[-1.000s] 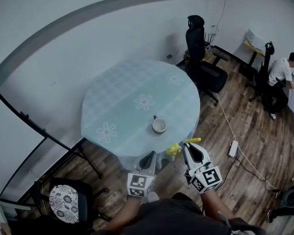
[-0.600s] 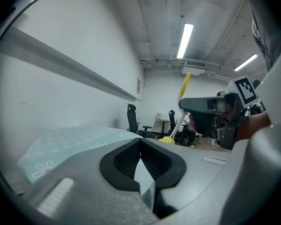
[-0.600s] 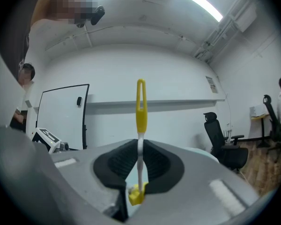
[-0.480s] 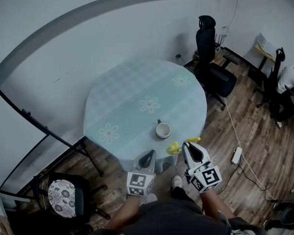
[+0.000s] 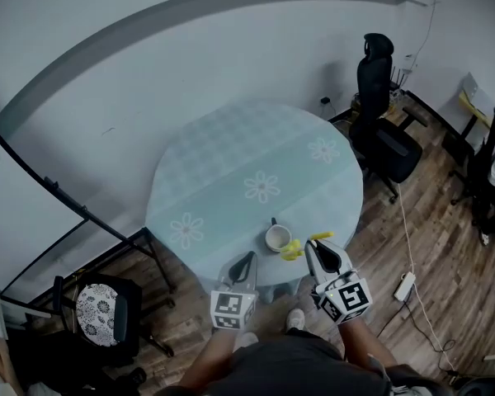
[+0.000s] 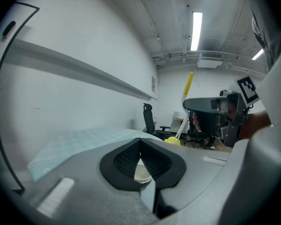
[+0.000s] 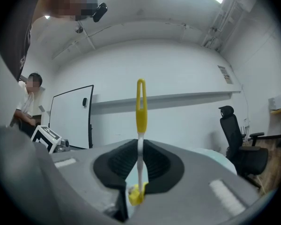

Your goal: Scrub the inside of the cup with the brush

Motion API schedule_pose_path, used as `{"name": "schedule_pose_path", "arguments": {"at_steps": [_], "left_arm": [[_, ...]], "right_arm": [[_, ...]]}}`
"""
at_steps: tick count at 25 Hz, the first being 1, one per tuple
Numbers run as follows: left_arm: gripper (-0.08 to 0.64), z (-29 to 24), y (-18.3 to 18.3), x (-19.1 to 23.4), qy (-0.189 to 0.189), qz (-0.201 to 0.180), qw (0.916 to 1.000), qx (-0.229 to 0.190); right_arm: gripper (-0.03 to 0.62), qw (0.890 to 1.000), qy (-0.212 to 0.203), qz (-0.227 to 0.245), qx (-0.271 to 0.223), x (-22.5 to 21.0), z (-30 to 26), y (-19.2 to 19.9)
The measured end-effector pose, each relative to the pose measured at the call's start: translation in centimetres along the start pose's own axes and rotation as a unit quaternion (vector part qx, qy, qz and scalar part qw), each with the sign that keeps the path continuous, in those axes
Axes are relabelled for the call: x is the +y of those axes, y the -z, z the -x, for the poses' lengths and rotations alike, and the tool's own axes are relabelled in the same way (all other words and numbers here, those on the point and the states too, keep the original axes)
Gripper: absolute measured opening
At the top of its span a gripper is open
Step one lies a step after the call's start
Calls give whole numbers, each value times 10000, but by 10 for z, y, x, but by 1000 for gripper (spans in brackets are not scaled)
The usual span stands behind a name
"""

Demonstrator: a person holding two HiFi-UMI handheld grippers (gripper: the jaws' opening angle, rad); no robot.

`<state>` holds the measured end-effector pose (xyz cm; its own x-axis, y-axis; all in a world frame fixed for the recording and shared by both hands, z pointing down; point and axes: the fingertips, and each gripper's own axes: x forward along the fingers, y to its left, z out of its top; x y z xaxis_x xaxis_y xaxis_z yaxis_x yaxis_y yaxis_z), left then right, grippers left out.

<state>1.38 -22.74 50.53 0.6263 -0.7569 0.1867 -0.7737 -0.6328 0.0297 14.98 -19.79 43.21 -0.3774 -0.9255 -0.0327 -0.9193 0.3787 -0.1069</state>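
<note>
Cup [image 5: 278,238]: white, upright, mouth up, on the near edge of the round table [image 5: 231,163], directly ahead of both grippers. Its small handle points away, toward the table centre. The inside looks empty, though it is too small to check closely.

Right gripper [image 5: 317,247]: jaws clamped on the thin white stem of the brush [image 5: 294,249]. In the right gripper view the yellow handle stands up above the jaws and a tuft of the yellow head shows below them. In the head view the yellow head sits just beside the cup's right rim, not yet inside. Whether it touches the rim I cannot tell.

Left gripper [image 5: 246,261]: jaws pressed together, nothing between them. It hovers at the table edge, just short of the cup; the left gripper view shows the cup's rim through the gap under the jaw tips.

Step in hand (judgement): bring the brush into the cup. Scrubbing not yet begun.

Notes for doing it well:
- The cup is unrestrained and near the edge, so sideways brush force could slide or tip it. The left jaws should part and take the near wall first.
- Bring the yellow head over the mouth, then lower it; do not drag it across the rim.
- The grip is on a narrow stem, so expect the brush to pivot in the jaws. Keep strokes light, working round the inner wall and then the bottom.
</note>
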Motion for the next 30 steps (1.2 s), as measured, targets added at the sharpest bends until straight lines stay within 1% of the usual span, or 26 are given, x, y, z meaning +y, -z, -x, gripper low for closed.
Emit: {"name": "schedule_pose_path", "arguments": {"at_steps": [3,8,13,16,20,23,27,30], "left_arm": [[0,-18,-1,8,-255,79,9996,26],[0,-43,3,21,-574,162,9982,86],[0,-55,10,36,-817,229,9962,218],[0,-63,15,51,-916,279,9950,269],[0,-75,30,74,-969,355,9935,483],[0,-81,40,91,-937,353,9932,599],[0,-92,54,111,-898,426,9929,649],[0,-98,73,118,-831,458,9924,787]], "right_arm": [[35,9998,-200,-1,40,-19,-14,3],[35,9986,-499,-99,147,-42,-43,12],[35,9960,-830,-182,260,-49,-66,27],[35,9949,-931,-218,317,-53,-82,33],[35,9939,-958,-320,445,-56,-107,45],[35,9927,-984,-376,587,-53,-126,57],[35,9914,-974,-414,767,-56,-147,82],[35,9908,-912,-539,847,-58,-154,101]]}}
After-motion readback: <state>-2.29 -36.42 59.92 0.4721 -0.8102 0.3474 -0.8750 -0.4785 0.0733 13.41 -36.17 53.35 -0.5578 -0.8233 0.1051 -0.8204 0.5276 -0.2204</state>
